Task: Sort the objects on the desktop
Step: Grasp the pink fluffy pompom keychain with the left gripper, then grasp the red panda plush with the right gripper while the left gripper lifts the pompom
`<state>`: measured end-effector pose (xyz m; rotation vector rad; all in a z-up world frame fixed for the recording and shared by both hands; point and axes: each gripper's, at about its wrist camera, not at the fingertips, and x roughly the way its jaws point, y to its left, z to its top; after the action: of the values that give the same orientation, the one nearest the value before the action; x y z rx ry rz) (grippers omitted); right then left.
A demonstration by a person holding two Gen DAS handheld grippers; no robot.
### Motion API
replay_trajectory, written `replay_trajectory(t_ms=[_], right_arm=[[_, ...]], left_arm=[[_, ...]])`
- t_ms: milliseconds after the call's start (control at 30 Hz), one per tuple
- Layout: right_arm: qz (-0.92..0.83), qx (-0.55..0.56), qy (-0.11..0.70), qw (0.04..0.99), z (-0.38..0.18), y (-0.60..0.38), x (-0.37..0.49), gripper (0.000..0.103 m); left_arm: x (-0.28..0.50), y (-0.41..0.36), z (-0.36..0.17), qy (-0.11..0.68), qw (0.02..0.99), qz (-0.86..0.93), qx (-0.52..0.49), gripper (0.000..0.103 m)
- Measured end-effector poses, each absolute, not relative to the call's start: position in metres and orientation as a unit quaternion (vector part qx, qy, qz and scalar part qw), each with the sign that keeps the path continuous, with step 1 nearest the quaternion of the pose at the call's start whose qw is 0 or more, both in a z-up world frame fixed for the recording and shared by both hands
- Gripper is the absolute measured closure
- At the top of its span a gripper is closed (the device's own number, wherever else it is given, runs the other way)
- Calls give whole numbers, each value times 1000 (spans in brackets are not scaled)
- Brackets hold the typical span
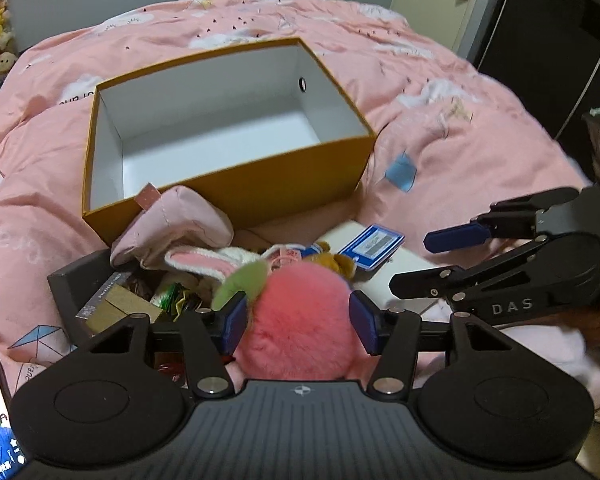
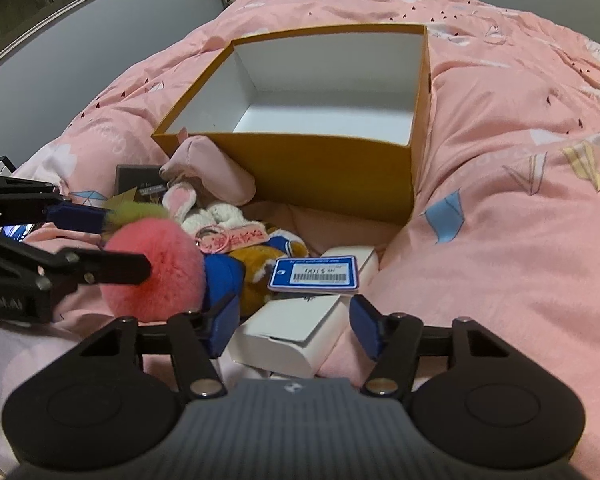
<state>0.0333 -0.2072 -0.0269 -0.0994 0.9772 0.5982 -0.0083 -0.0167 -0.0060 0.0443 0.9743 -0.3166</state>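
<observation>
1 pink fur pompom [image 1: 300, 320], green leaf attached, sitting in clutter pile in front of 1 open orange box [image 1: 236, 200]; left gripper [image 1: 300, 320] pads pinching its sides. Right gripper [image 2: 292, 322] jaws spread, straddling 1 white carton [image 2: 296, 332], contact hard to make out. 1 blue barcode card [image 2: 316, 274], 1 bunny plush [image 2: 204, 208], partly buried.
</observation>
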Motion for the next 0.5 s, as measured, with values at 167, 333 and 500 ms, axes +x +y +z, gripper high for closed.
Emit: replay_trajectory(t_ms=[167, 333, 500], right_arm=[[295, -53, 459, 837, -29, -199, 32, 41], [291, -61, 456, 839, -31, -196, 33, 41], [289, -58, 459, 838, -32, -197, 36, 42]], left_arm=[[-1, -15, -23, 491, 860, -137, 19, 35], [7, -14, -40, 506, 851, -144, 4, 32], [11, -8, -51, 512, 847, -137, -28, 47]])
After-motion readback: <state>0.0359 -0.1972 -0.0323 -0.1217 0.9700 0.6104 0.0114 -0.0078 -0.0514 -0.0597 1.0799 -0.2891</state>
